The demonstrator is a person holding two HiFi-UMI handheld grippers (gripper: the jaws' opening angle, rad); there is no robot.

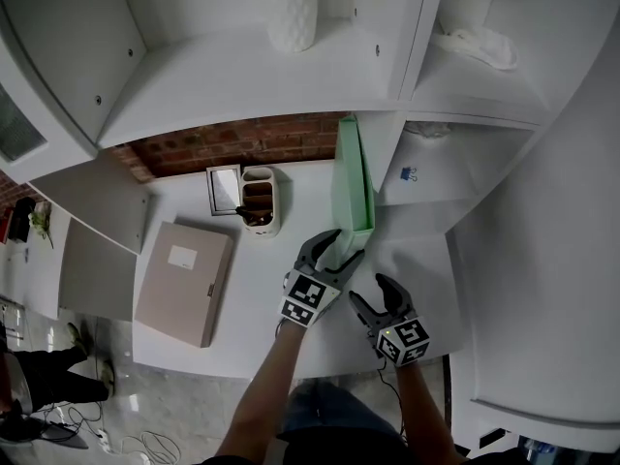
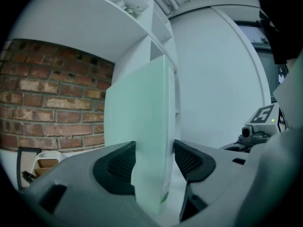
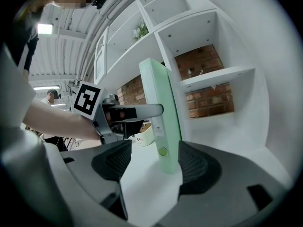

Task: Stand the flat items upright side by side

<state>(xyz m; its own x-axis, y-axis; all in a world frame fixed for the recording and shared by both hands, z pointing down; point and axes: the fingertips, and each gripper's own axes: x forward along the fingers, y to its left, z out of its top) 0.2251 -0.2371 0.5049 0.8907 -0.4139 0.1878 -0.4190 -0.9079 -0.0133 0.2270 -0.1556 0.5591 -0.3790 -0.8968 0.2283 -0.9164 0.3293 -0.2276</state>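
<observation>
Head view gives us the white desk (image 1: 257,294) under its shelving, and on it the green binder (image 1: 351,177) stands upright on its edge, close beside the shelf's upright panel (image 1: 384,153). We cannot tell whether the two touch. We judge this first item as good as placed. The beige folder (image 1: 184,281) lies flat at the desk's left, well apart from the binder, so the pair is only half done.

Our left gripper (image 1: 349,243) straddles the binder's near end. Its jaws are apart, with the pads just beside both faces and not visibly squeezing. Our right gripper (image 1: 366,288) waits nearby, its jaws wide and empty, with the binder's spine ahead of it.

Next, we think, the left gripper must back off without tipping the binder. Then a gripper must cross to the folder, work a jaw under its edge and raise it against the binder's left face.

A white organiser (image 1: 260,201) and a small frame (image 1: 224,190) stand near the brick wall, left of the binder. They narrow the space where the folder should go. A blue clip (image 1: 409,173) in the side cubby is no obstacle.
</observation>
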